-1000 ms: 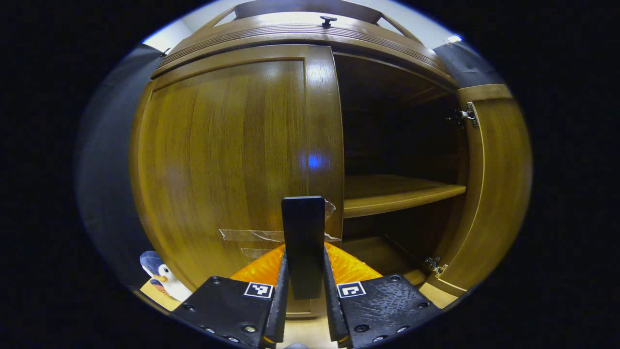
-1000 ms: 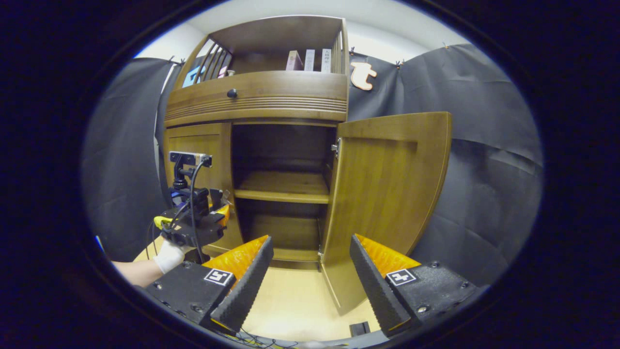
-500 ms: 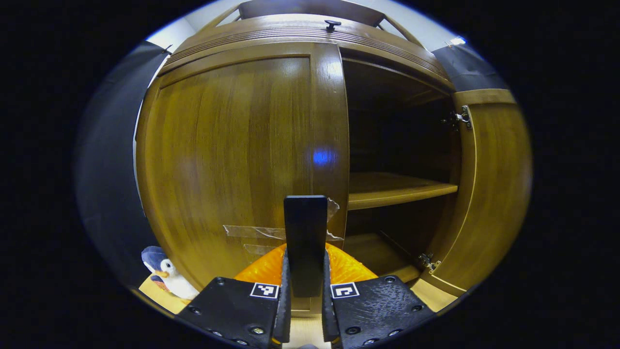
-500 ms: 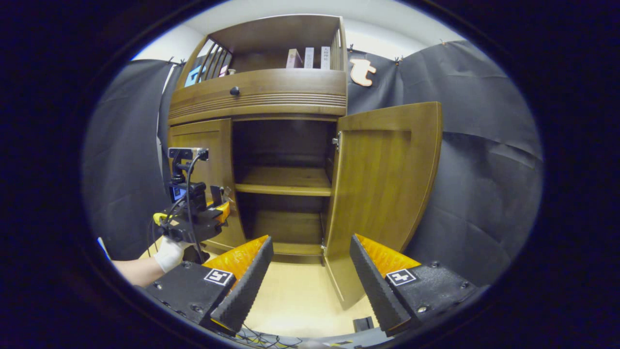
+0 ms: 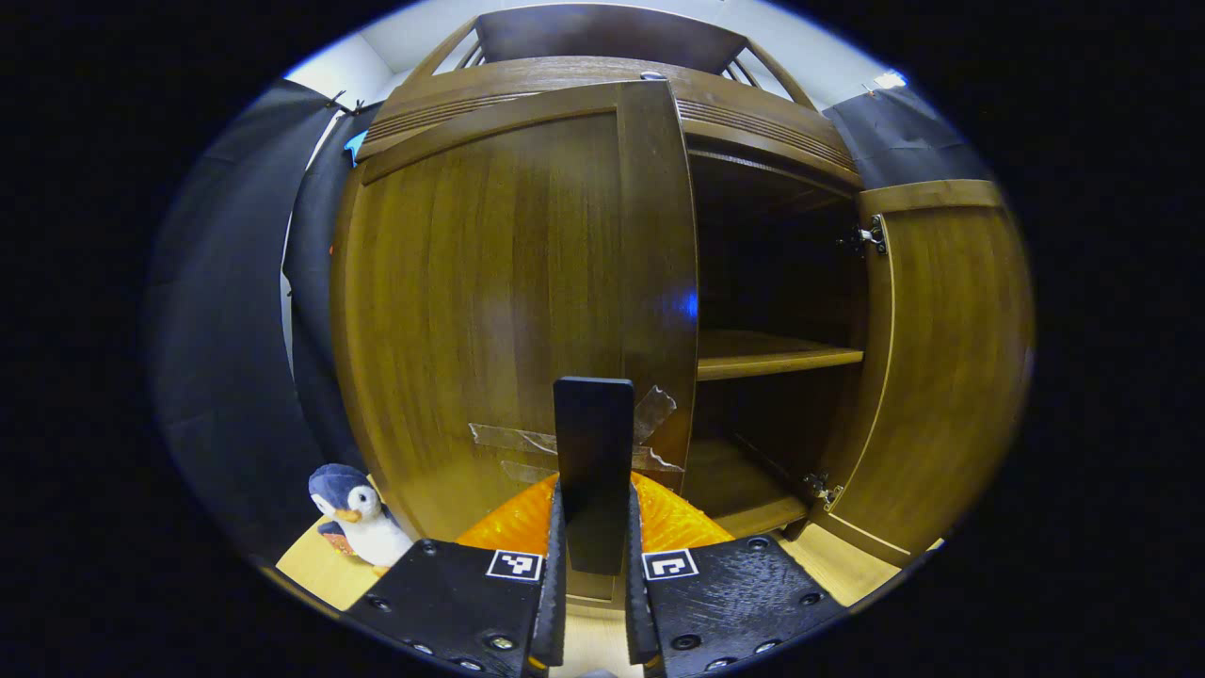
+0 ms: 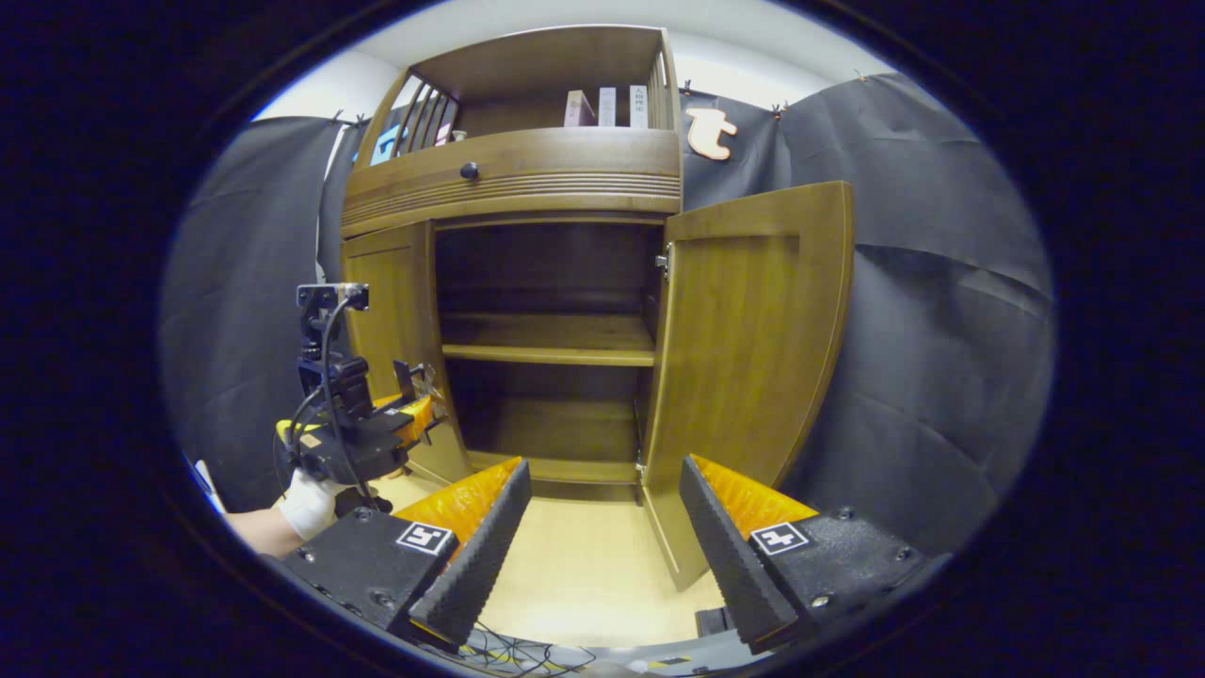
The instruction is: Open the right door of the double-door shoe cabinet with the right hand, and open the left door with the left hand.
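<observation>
The left gripper (image 5: 593,565) pinches a black handle strip (image 5: 593,443) on the left door (image 5: 490,311), which seems partly swung out from the shoe cabinet (image 6: 527,179). The right door (image 6: 744,348) stands wide open, and the right gripper (image 6: 602,537) hangs before it with fingers spread, holding nothing.

Penguin toy (image 5: 356,513) left of left door (image 5: 508,311); right door (image 5: 941,358) opposite (shelf (image 5: 772,353) between).

One shoe cabinet (image 6: 555,188) with two doors: the left door (image 5: 499,311) and the right door (image 6: 744,330). One toy penguin (image 5: 358,513) sits on the floor, and three books (image 6: 607,106) stand on top. Two tools: the left tool (image 5: 593,603) and the right tool (image 6: 602,556).
</observation>
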`<control>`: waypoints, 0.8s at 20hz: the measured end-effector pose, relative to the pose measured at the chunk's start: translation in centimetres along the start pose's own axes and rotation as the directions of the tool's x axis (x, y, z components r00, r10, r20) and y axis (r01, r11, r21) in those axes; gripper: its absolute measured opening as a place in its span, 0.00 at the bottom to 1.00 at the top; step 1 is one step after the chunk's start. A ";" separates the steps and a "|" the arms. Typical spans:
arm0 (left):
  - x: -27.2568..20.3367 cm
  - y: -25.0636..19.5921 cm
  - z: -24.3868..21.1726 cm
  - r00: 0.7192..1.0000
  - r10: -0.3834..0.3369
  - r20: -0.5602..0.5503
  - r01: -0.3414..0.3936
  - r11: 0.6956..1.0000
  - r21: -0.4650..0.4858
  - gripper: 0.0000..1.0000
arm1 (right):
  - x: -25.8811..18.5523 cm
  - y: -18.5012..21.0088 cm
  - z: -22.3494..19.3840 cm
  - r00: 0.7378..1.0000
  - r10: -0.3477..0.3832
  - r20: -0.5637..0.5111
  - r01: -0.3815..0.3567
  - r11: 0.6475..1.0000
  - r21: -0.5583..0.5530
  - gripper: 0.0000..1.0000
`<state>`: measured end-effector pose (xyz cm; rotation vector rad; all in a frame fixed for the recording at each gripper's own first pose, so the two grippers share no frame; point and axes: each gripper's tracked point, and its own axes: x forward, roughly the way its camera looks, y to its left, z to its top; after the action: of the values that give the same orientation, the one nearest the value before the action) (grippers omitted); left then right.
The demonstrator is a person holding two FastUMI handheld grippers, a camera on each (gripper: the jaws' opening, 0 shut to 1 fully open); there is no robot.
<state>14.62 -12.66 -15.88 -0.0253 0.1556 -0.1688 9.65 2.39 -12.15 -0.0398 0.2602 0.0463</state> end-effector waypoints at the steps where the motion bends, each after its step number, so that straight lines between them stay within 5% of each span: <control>1: -0.6 0.2 -0.1 1.000 0.005 -0.002 -0.005 1.000 -0.001 0.24 | 0.0 0.2 0.0 1.000 0.007 0.000 -0.007 1.000 -0.003 1.00; 16: -9.4 6.2 -1.2 0.997 0.078 -0.004 -0.078 0.997 -0.007 0.24 | -0.5 3.8 -0.8 0.993 0.117 -0.008 -0.117 0.993 -0.033 1.00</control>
<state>6.29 -4.96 -15.86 -0.0264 0.1607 -0.0901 8.72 6.16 -12.92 -0.0582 0.2681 0.1675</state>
